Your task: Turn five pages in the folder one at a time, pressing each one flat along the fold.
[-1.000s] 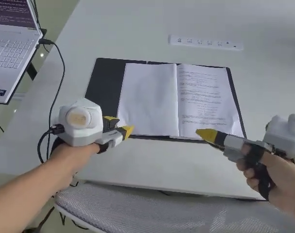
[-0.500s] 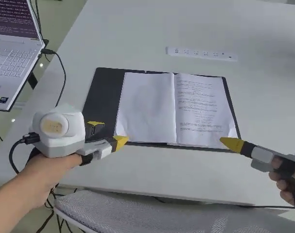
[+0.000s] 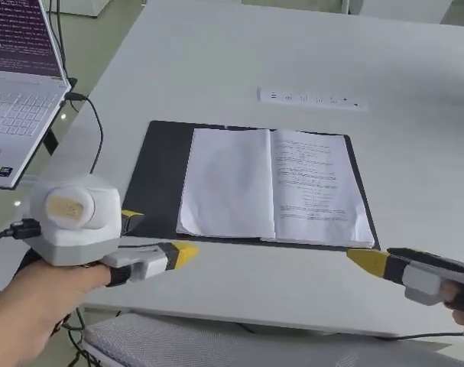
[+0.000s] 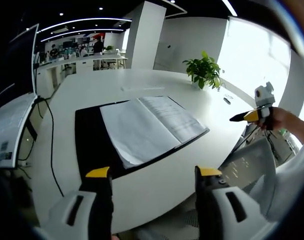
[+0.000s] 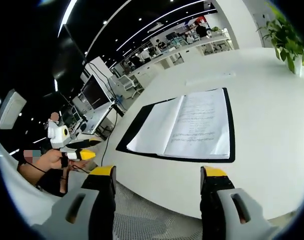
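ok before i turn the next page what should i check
1. Folder open and flat on the table: ok.
2. Left tool open, holding nothing: ok.
3. Right tool open, holding nothing: ok.
4. Right tool at the printed page corner: not ok, it is off the folder's near edge.
5. Laptop cable apart from the folder: ok.
6. Count of pages already turned: cannot tell.
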